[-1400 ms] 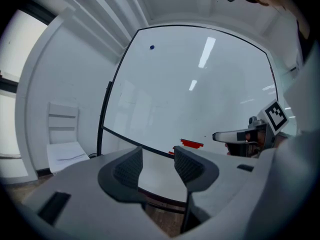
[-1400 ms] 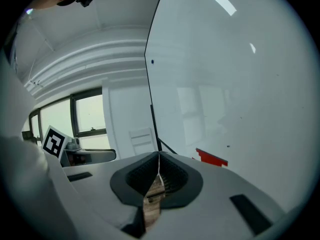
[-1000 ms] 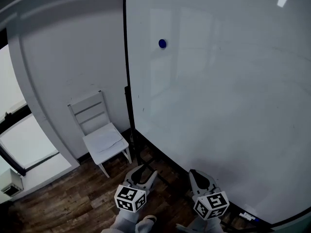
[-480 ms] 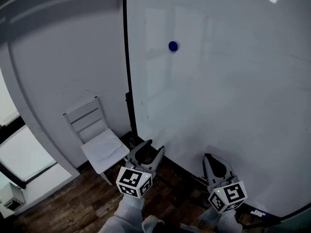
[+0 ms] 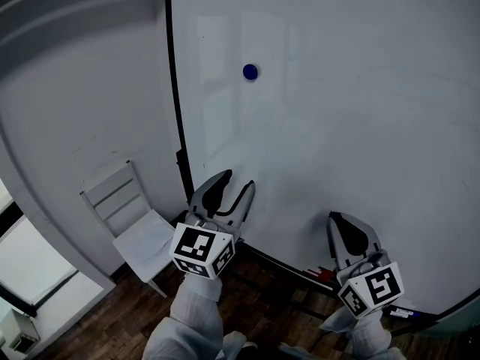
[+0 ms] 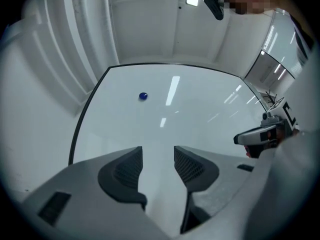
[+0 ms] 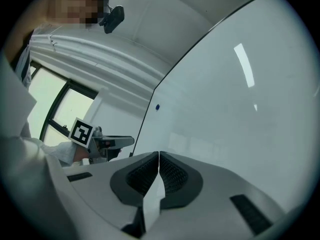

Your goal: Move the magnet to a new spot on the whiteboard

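A small round blue magnet (image 5: pixel 250 72) sticks high on the whiteboard (image 5: pixel 352 126), near its left edge. The left gripper view shows the magnet (image 6: pixel 143 96) well ahead of the jaws and a little to their left; the right gripper view shows the magnet (image 7: pixel 157 107) as a tiny dot far off. My left gripper (image 5: pixel 234 185) points up at the board below the magnet, open, with nothing between its jaws. My right gripper (image 5: pixel 346 229) is lower and to the right, near the board's bottom edge, its jaws closed together on nothing.
A white wooden chair (image 5: pixel 131 220) stands against the wall left of the board's black frame (image 5: pixel 175 103). A marker tray (image 5: pixel 322 276) with a red item runs along the board's bottom edge. Dark wood floor (image 5: pixel 90 317) lies below.
Both grippers have risen toward the board, the left one more. The view has shifted so the chair and the board's frame sit further left.
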Demonstrator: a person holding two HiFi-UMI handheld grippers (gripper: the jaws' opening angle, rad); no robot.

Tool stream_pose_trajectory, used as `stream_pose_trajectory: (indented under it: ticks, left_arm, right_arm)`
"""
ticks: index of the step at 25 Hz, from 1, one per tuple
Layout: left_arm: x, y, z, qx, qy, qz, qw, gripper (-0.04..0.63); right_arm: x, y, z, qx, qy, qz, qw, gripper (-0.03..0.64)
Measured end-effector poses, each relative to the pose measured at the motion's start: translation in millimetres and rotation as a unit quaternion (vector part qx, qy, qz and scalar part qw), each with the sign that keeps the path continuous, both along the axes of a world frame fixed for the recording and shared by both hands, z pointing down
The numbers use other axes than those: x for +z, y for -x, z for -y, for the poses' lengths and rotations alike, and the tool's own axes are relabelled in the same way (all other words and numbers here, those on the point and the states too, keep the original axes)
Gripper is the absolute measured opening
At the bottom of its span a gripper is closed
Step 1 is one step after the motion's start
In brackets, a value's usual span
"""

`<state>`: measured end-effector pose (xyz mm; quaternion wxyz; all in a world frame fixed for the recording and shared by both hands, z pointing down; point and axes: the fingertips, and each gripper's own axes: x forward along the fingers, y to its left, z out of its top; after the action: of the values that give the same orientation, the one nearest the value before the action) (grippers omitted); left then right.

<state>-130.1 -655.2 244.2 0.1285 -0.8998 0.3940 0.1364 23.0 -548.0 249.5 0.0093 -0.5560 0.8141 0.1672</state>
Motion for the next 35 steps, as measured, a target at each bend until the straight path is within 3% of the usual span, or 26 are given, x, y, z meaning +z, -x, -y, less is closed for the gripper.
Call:
stream_pose_trajectory:
  ticks: [5, 17, 26, 35]
  left_arm:
    - [-45, -14, 12, 0.015, -0.04, 0.001, 0.9991, 0.192]
    - [-128, -13, 41, -0.002, -0.102, 0.01, 0.9947, 0.19]
    - [-173, -8, 52, -0.023, -0.131, 0.018, 0.9909, 0.19]
    - [-186, -23, 62, -0.026, -0.133, 0.036, 0.9901, 0.187]
  right_arm:
    - [-32, -2, -7, 0.021, -0.033, -0.017, 0.999, 0.029]
    - [-87, 9, -4, 0.046, -0.079, -0.076, 0.993, 0.029]
    - [-89, 9, -1, 0.058, -0.067, -0.09, 0.992, 0.029]
    - [-83, -2, -1, 0.073, -0.055, -0.092, 0.991, 0.029]
